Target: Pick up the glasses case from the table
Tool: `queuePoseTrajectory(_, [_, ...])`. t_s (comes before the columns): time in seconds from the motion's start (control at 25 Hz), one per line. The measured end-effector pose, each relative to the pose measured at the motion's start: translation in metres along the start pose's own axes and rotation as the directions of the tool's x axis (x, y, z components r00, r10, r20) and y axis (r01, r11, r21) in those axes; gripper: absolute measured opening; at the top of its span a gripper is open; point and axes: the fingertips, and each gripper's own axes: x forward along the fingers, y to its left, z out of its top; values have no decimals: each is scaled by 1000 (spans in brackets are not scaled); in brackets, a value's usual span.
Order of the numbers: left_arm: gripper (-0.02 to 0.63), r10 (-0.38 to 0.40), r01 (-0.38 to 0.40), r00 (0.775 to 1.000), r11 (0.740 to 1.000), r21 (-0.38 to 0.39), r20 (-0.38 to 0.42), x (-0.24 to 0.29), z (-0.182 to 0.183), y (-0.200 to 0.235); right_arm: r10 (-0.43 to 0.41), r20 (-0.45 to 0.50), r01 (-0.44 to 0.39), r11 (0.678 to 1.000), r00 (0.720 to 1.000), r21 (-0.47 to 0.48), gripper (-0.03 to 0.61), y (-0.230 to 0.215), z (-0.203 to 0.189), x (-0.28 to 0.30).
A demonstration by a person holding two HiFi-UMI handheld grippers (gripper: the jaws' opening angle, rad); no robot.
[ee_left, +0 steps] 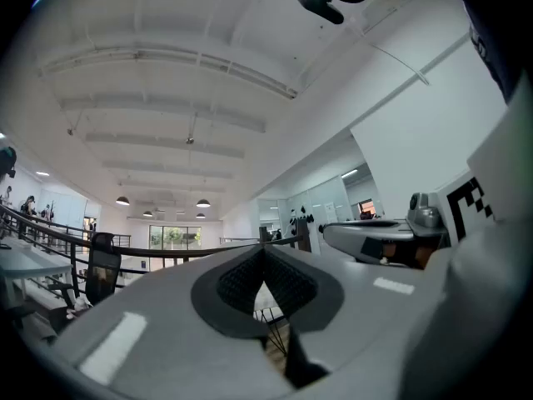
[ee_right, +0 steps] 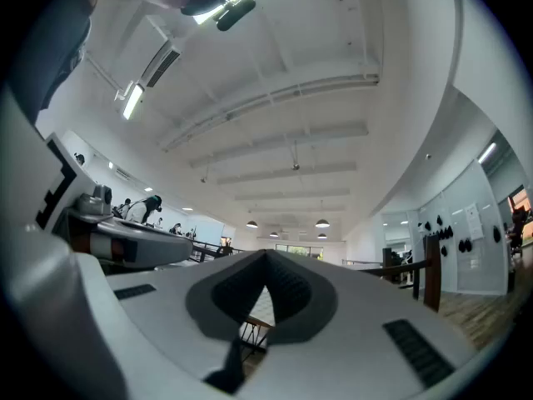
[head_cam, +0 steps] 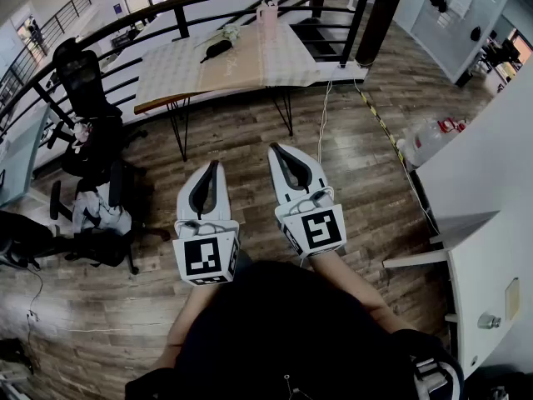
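Left gripper (head_cam: 216, 167) and right gripper (head_cam: 276, 151), jaws pressed together, are holding nothing; the glasses case (head_cam: 218, 48) is sitting far ahead, untouched.

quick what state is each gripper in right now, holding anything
left gripper: closed, holding nothing
right gripper: closed, holding nothing

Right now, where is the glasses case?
In the head view, the glasses case lies on the table above centre, left of the pink bottle.
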Motion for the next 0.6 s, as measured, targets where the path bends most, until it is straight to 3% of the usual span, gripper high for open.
queuePoseTrajectory(0.36, [12, -5, 5, 1000, 1000, -10, -21, 20, -17, 8, 10, 20, -11, 999, 1000, 50, 9, -10, -14, 19])
queuePoseTrajectory(0.6, [12, -15, 14, 1000, 999, -40, -13, 62, -40, 38, 32, -13, -31, 998, 999, 45, 9, -15, -44, 68])
